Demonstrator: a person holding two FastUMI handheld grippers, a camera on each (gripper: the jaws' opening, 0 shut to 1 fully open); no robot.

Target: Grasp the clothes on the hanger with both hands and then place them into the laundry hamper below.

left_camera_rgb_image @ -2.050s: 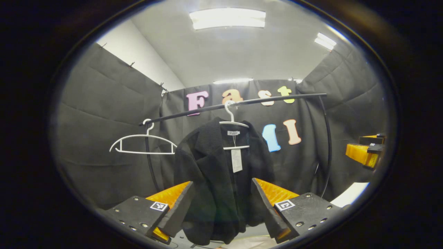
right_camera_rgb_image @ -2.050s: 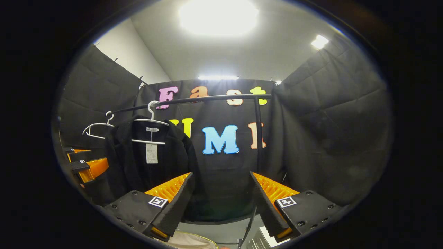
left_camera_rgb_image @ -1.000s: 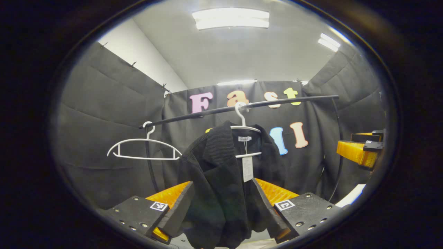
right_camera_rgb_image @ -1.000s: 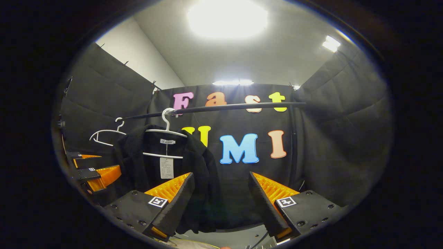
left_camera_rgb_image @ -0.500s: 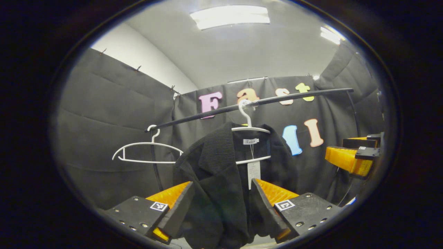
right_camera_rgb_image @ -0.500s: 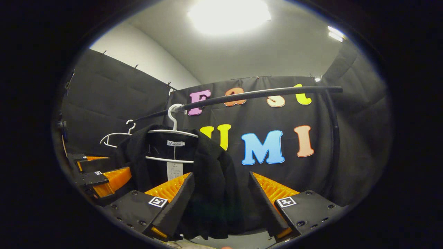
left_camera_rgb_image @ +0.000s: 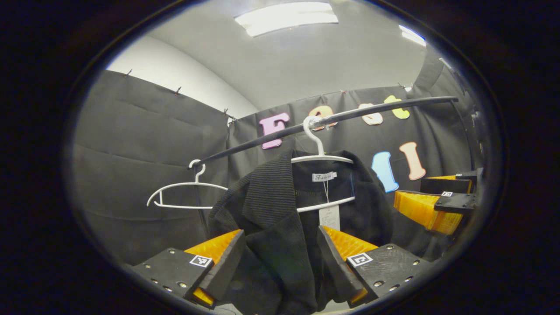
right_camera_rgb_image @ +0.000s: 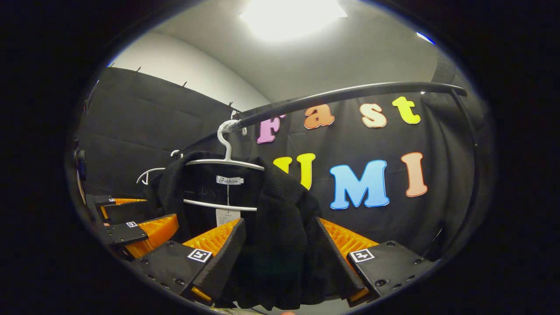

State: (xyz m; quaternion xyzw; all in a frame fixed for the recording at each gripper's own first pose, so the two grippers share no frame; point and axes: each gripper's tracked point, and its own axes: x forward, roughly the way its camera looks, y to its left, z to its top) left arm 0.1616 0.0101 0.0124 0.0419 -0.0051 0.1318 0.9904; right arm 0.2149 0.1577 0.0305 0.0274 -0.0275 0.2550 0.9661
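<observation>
Approach stage. The jacket (left_camera_rgb_image: 284, 227) hangs on its hanger (left_camera_rgb_image: 321, 159) from the rail (left_camera_rgb_image: 332, 120). The left gripper (left_camera_rgb_image: 280, 262) and right gripper (right_camera_rgb_image: 280, 262) are both spread, cloth between their jaws, not clamped. Grasp, removal and hamper placement remain.

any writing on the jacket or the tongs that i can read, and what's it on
Neck label of the black jacket: one short word in script, too small to quote safely.
Hang tag below it: printed lines, too small to read.
Square markers on the right tongs and the left tongs: black-and-white patterns, no words or numbers.
</observation>
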